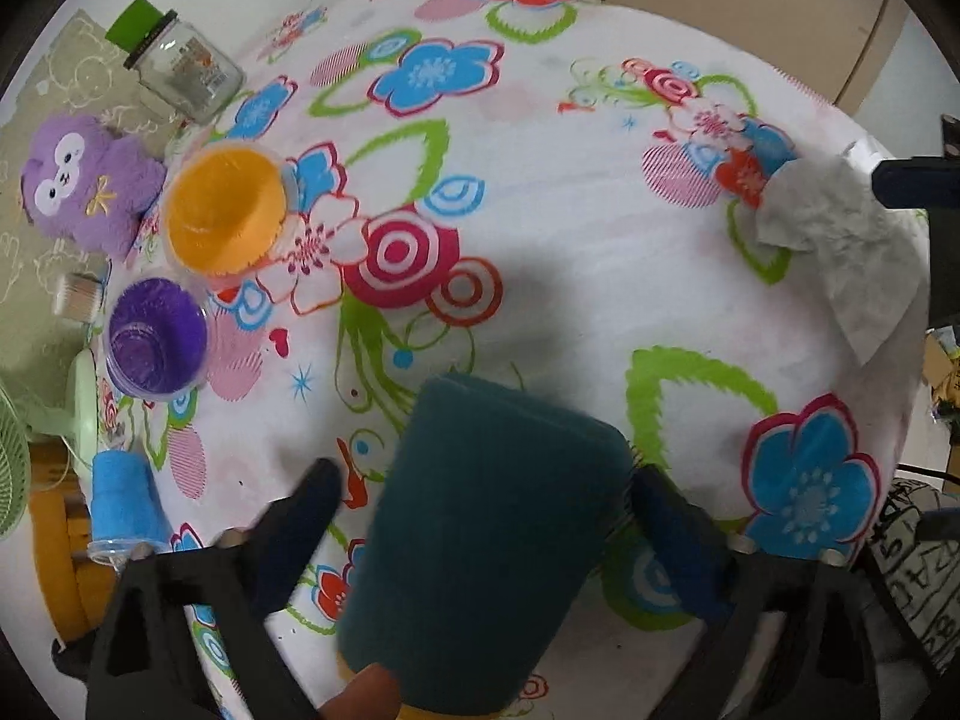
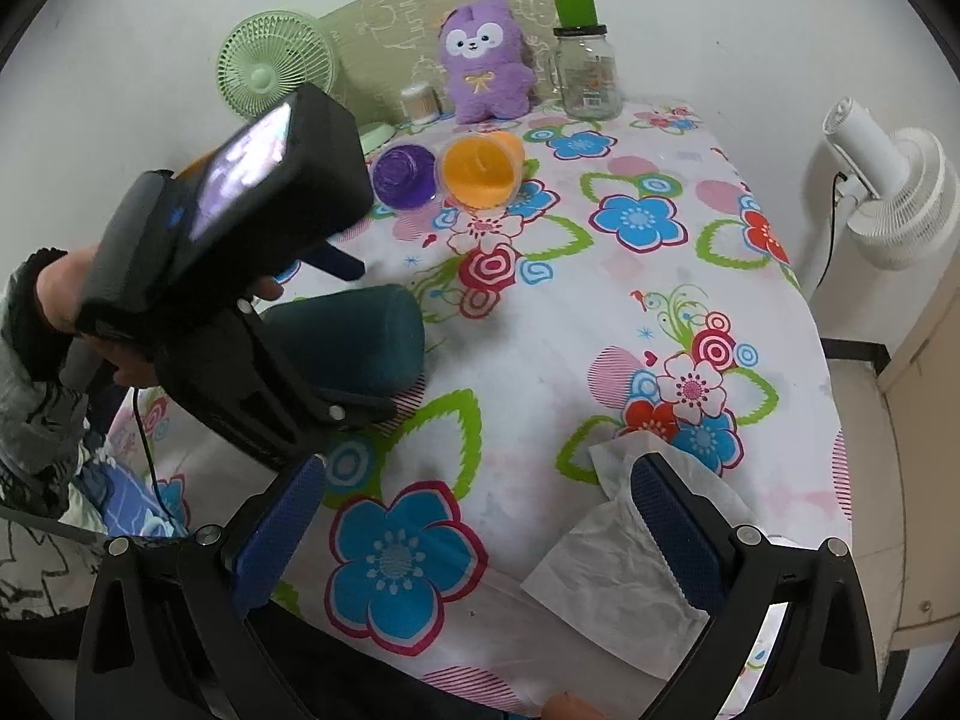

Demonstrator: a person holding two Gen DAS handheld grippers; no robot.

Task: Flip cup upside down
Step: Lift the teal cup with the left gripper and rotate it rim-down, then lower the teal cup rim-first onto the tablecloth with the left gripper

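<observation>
A dark teal cup (image 1: 480,546) sits between the fingers of my left gripper (image 1: 480,492), tilted with its closed base pointing away from me over the flowered tablecloth. The jaws stand wide on both sides of the cup and the right finger touches it. In the right wrist view the same cup (image 2: 360,336) lies on its side in the left gripper (image 2: 336,330), held just above the table. My right gripper (image 2: 480,492) is open and empty over the near table edge, beside a white tissue (image 2: 624,564).
An orange cup (image 1: 225,210), a purple cup (image 1: 156,336) and a blue cup (image 1: 123,498) stand at the left. A glass jar with a green lid (image 1: 180,66), a purple plush toy (image 1: 84,180) and a green fan (image 2: 270,66) stand near the wall. A white fan (image 2: 888,180) stands beside the table.
</observation>
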